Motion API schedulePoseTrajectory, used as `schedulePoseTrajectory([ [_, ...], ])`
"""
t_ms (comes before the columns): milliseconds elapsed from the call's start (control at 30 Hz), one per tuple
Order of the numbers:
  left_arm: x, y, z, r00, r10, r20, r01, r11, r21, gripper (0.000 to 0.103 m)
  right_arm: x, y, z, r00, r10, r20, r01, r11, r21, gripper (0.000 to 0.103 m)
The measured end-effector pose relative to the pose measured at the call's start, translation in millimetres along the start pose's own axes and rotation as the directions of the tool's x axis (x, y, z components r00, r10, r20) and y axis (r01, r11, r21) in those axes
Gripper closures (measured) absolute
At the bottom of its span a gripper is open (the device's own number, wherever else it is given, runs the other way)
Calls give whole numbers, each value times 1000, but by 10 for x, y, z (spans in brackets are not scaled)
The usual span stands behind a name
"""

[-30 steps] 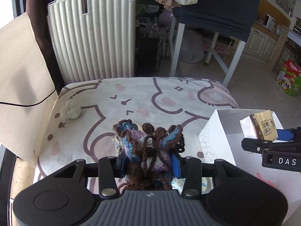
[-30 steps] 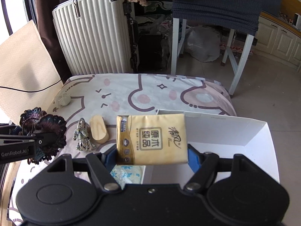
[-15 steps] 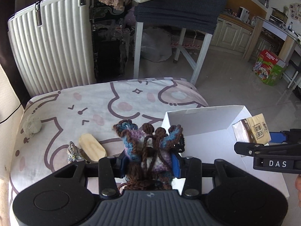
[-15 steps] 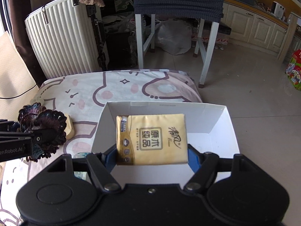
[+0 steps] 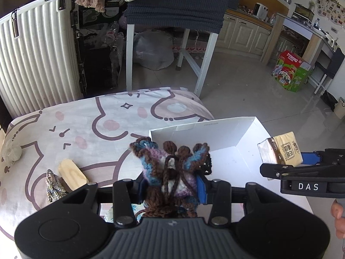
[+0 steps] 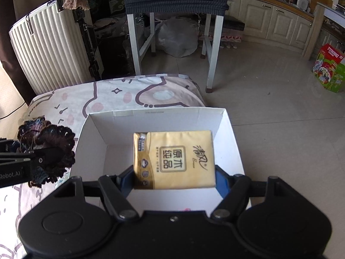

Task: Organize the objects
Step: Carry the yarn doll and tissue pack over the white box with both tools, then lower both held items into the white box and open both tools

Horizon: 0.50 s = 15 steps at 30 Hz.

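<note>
My left gripper [image 5: 172,185] is shut on a brown, blue and purple crochet piece [image 5: 170,168], held above the left rim of the white box [image 5: 215,127]. It also shows in the right wrist view [image 6: 46,151]. My right gripper [image 6: 174,177] is shut on a yellow tissue pack [image 6: 174,159], held over the inside of the white box [image 6: 151,116]. The tissue pack also shows in the left wrist view [image 5: 280,151] at the right.
On the cartoon-print bed cover [image 5: 86,120] lie a wooden block [image 5: 72,176], a braided cord bundle [image 5: 52,185] and a small pale yarn ball [image 5: 10,153]. A white suitcase [image 5: 36,49] and a chair [image 5: 172,32] stand behind.
Both grippers moved right with their loads. The box has come under the tissue pack, and the crochet piece now sits at the box's left edge.
</note>
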<state>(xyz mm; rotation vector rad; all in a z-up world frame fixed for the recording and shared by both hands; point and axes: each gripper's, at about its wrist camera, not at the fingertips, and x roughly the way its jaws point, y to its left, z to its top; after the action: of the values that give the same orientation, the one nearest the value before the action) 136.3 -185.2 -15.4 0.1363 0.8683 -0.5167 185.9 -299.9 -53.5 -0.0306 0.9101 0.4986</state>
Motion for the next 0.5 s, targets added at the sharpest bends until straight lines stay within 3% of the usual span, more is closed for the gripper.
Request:
schedulePoseTrajectory([
  [333,239,-245,6,999,-41,-34,42,998,48,58,118,-140,13,1000,8,-30,-7,1000,13,29],
  [500,477,-447,-75,992,-51,-115,69,986,155,58,397,-236,1,994,10,-111,-8,1000,18,29],
])
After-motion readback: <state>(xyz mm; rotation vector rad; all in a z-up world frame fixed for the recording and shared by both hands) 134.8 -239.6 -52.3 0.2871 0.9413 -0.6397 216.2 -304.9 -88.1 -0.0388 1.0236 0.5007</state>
